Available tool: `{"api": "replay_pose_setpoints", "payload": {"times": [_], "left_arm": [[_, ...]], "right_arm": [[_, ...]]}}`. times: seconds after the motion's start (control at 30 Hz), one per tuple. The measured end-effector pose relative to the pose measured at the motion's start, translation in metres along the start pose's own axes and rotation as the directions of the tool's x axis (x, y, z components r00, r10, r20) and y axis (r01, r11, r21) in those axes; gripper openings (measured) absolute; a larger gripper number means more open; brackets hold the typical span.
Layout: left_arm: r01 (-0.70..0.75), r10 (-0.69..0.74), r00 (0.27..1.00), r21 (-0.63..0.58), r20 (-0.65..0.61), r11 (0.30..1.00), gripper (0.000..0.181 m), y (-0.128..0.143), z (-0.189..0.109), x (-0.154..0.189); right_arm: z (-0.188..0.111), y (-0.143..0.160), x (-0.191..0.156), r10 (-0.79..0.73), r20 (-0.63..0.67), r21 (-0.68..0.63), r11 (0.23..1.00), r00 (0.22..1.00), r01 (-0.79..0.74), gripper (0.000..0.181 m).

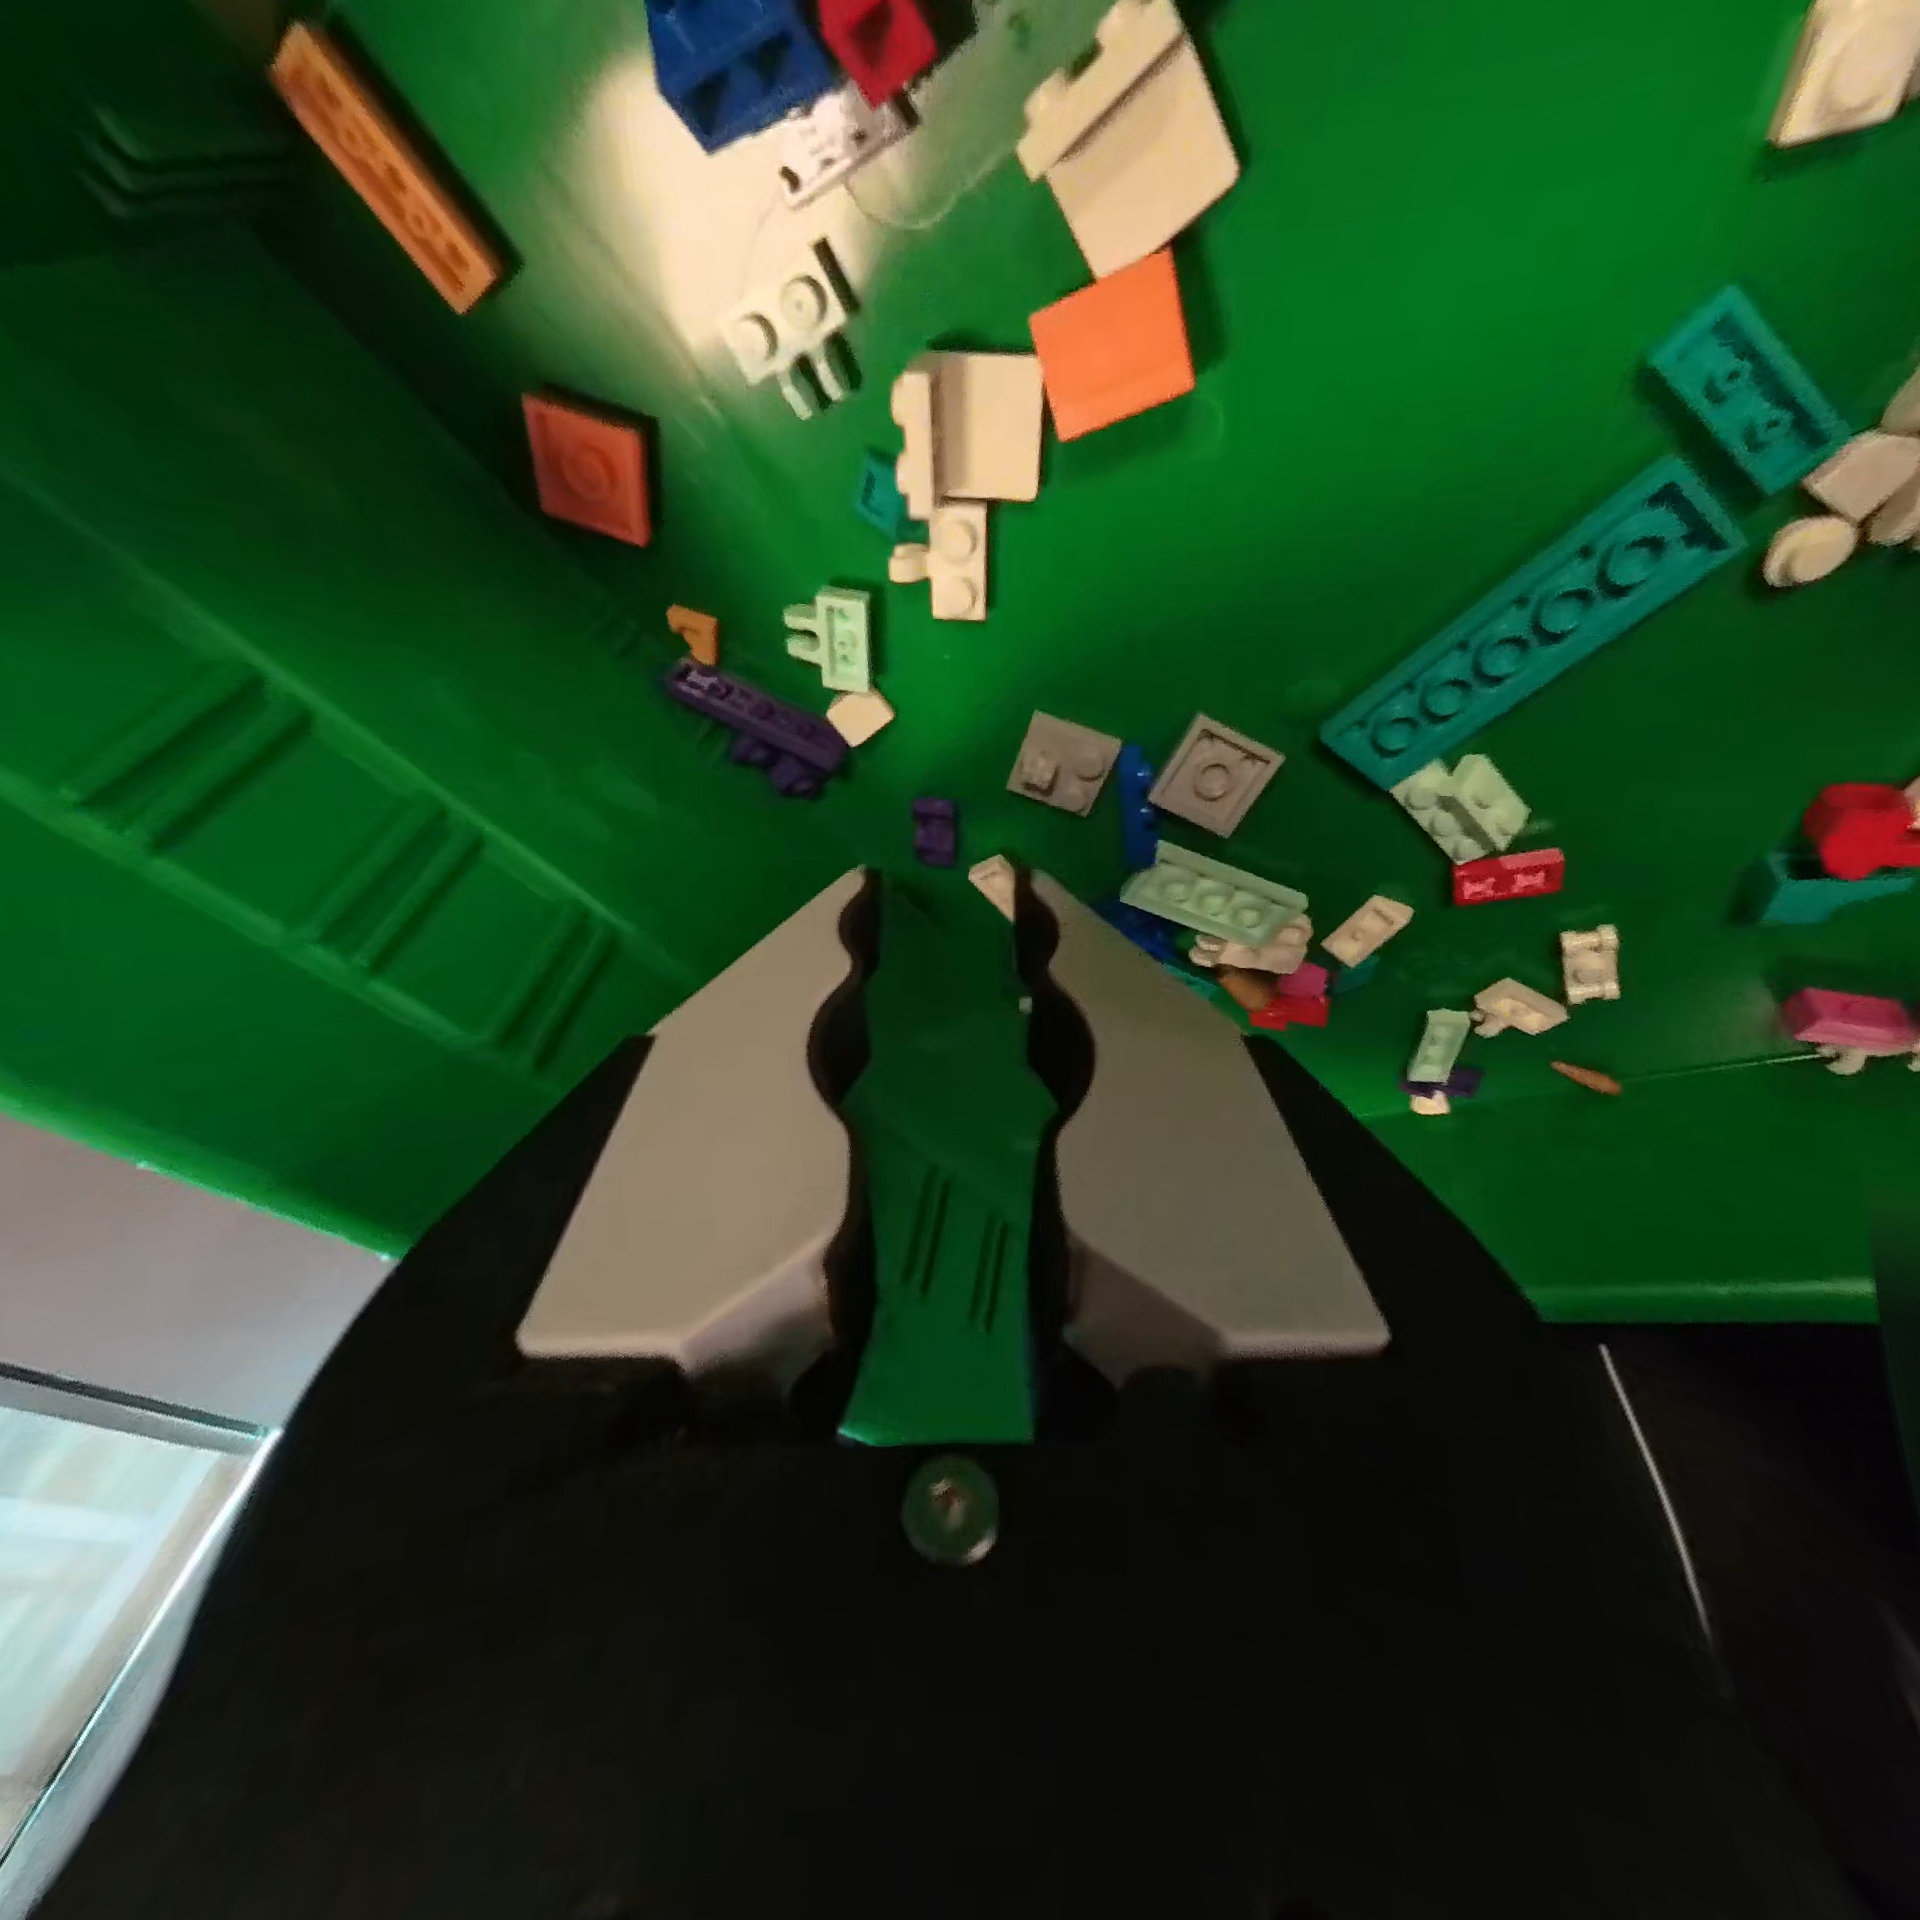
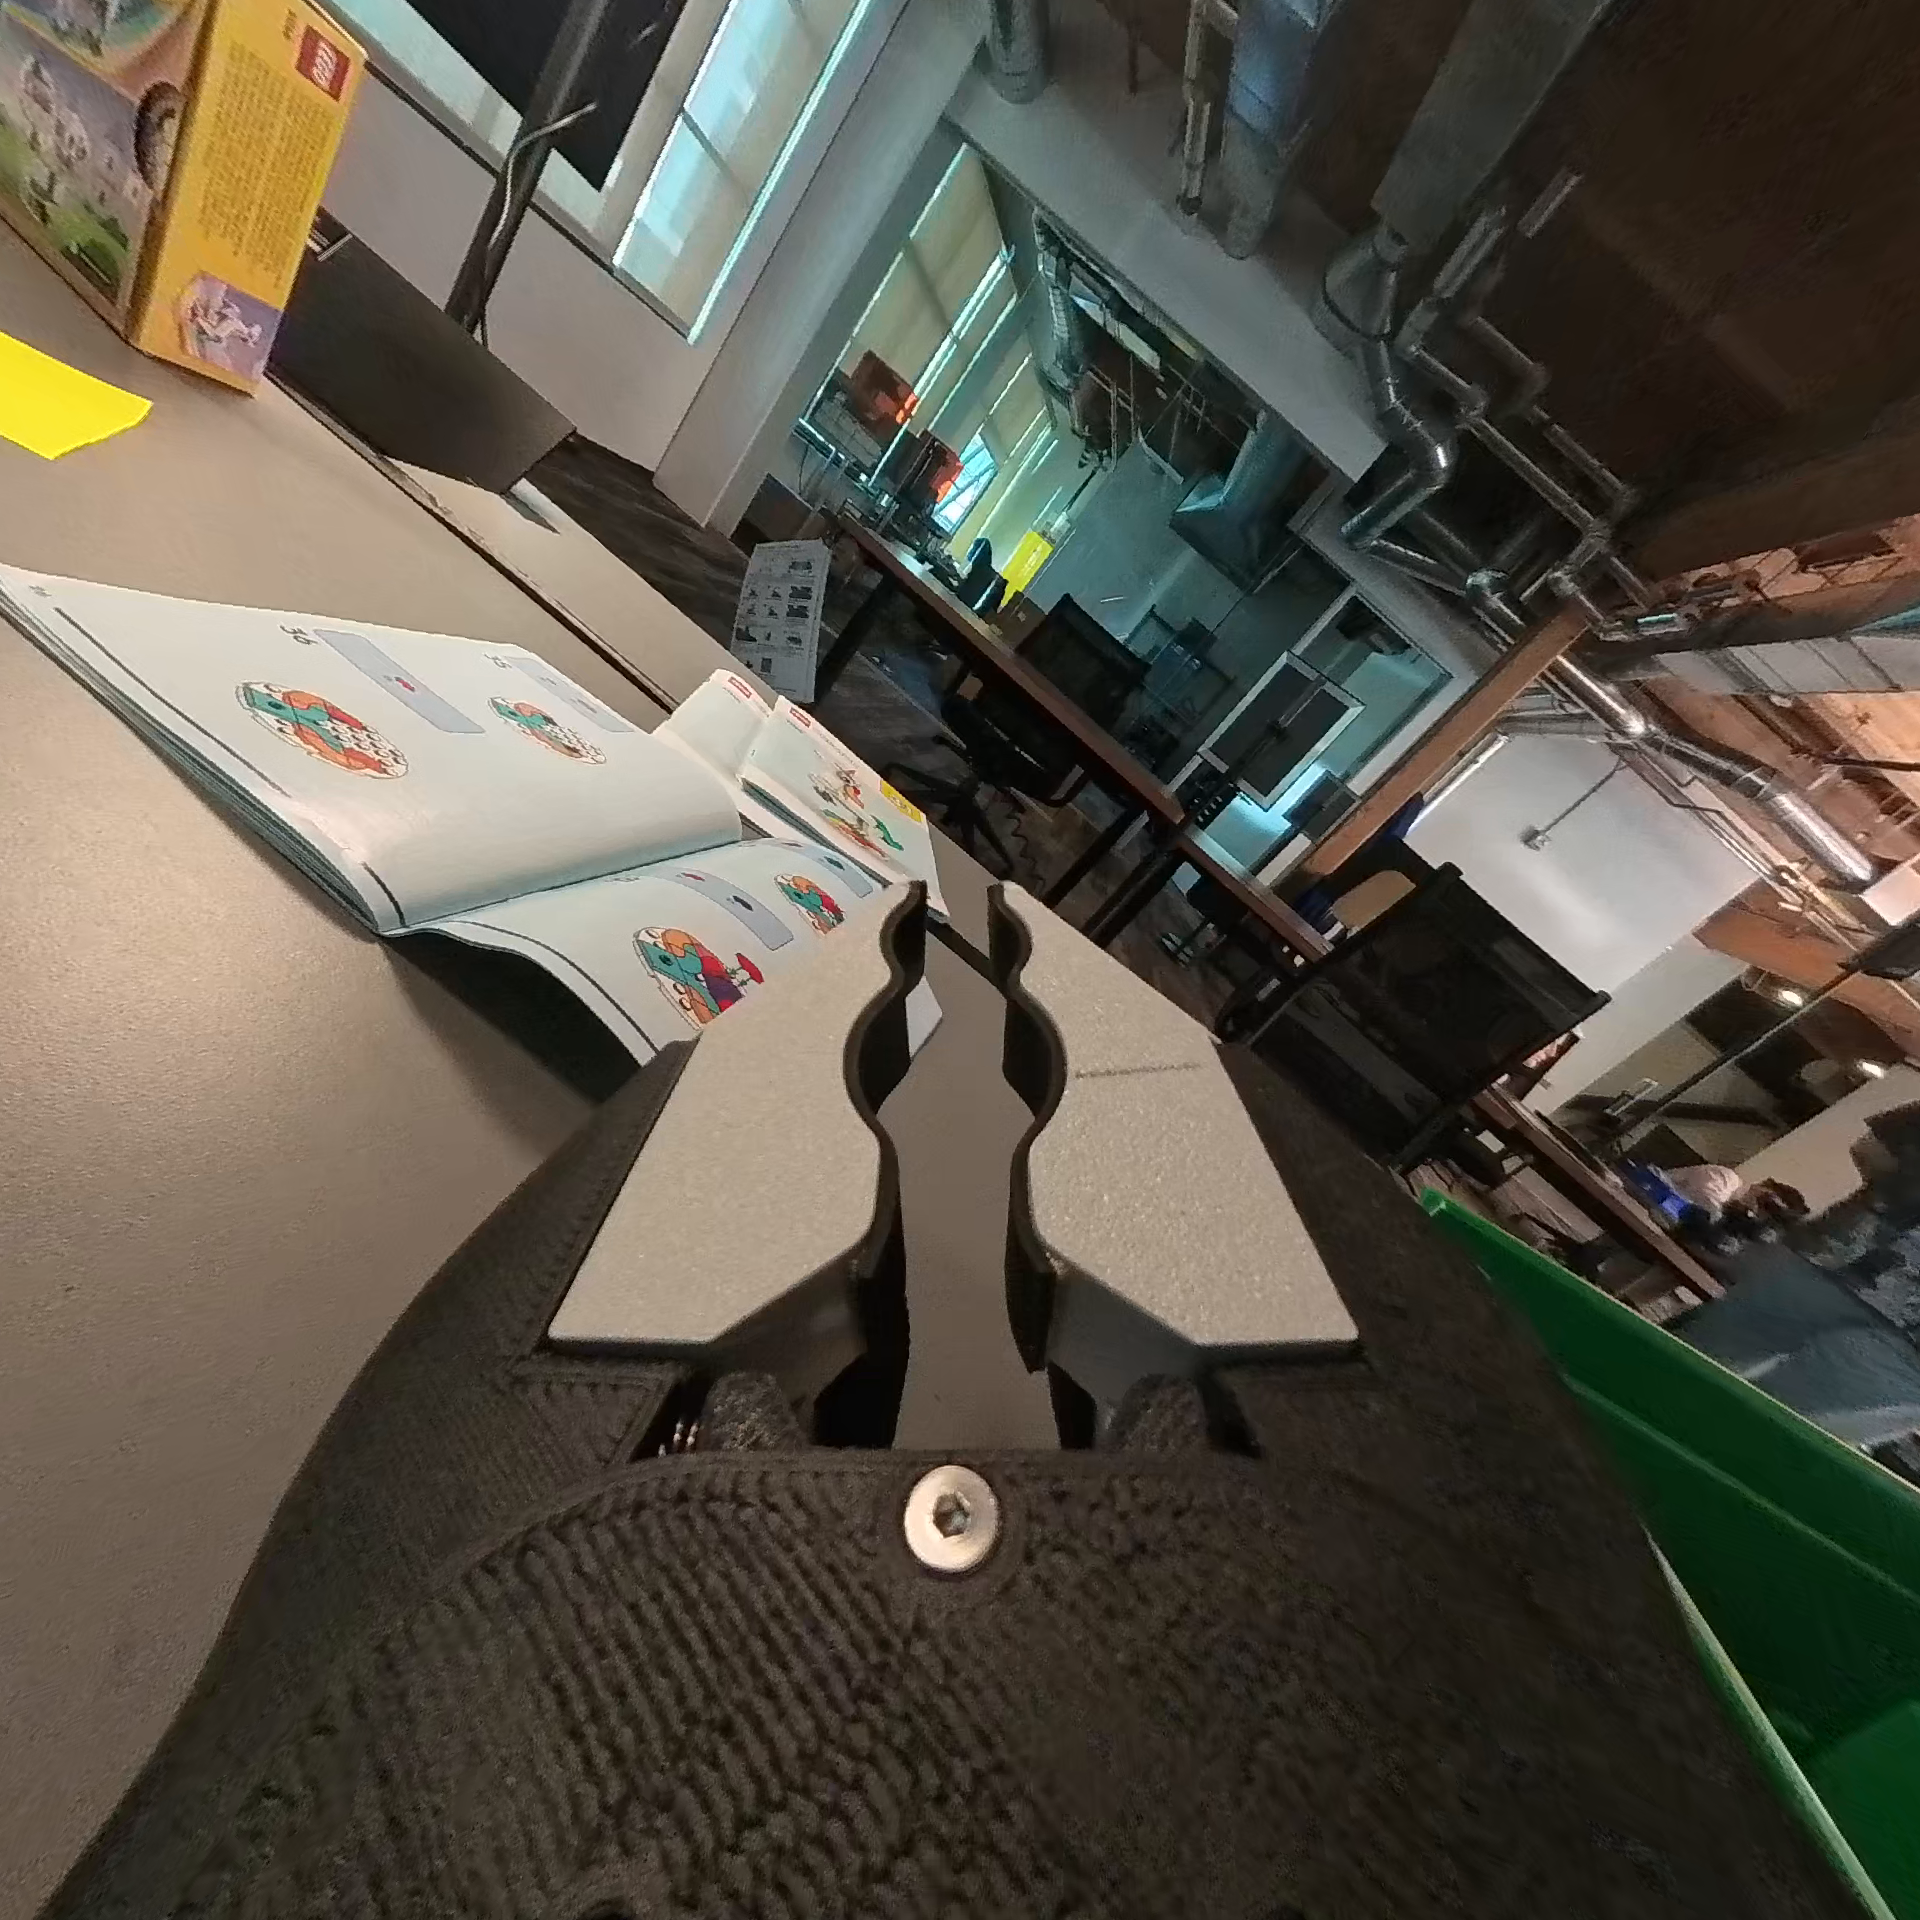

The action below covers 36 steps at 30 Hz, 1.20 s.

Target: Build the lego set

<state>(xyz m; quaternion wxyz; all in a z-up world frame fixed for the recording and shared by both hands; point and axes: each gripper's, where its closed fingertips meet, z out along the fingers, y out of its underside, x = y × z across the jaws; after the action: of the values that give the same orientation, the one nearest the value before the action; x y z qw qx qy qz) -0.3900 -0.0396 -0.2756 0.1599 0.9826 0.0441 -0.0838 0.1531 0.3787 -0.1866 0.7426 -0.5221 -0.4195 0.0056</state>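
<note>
Green plastic tray holds scattered lego pieces for picking, over which the left gripper is poised, fingers parted and empty — the right gripper, likewise released, is aimed at the open instruction booklet on the grey table.

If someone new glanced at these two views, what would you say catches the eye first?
In the left wrist view, the bright green tray scattered with loose Lego pieces stands out, especially the long teal plate at right and the orange tile near the top. In the right wrist view, the open instruction booklet lies on the grey table, just beyond the empty right gripper.
</note>
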Motion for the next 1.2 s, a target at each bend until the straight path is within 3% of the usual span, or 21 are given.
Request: {"api": "replay_pose_setpoints", "payload": {"times": [0.27,0.37,0.6,0.77,0.83,0.9,1.2], "left_arm": [[0.039,-0.042,0.998,-0.057,-0.056,0.998,0.024,0.002,0.013,0.000],[0.018,-0.024,0.996,-0.069,-0.086,0.997,0.006,0.003,0.014,0.006],[-0.002,0.005,0.994,0.033,-0.110,0.999,0.000,-0.001,0.007,0.011],[0.123,-0.111,0.990,0.162,-0.081,0.979,0.000,-0.015,-0.001,-0.007],[0.200,-0.163,0.971,0.223,-0.174,0.954,0.019,-0.026,-0.007,-0.002],[0.251,-0.196,0.950,0.220,-0.245,0.943,0.025,-0.030,-0.007,0.004],[0.297,-0.260,0.945,0.188,-0.196,0.936,0.027,-0.032,-0.004,-0.005]], "right_arm": [[0.000,0.000,-0.001,0.005,0.005,0.003,1.000,1.000,-0.005,0.010],[0.000,0.000,-0.001,0.005,0.006,0.003,1.000,1.000,-0.005,0.010],[0.000,-0.001,-0.002,0.006,0.015,0.007,1.000,1.000,-0.006,0.010],[0.000,-0.002,-0.004,0.009,0.025,0.012,1.000,1.000,-0.009,0.010],[0.000,-0.002,-0.004,0.010,0.026,0.013,1.000,1.000,-0.011,0.010],[0.000,-0.002,-0.004,0.012,0.027,0.015,1.000,1.000,-0.012,0.010],[0.000,-0.003,-0.005,0.017,0.032,0.021,1.000,0.999,-0.017,0.010]]}}
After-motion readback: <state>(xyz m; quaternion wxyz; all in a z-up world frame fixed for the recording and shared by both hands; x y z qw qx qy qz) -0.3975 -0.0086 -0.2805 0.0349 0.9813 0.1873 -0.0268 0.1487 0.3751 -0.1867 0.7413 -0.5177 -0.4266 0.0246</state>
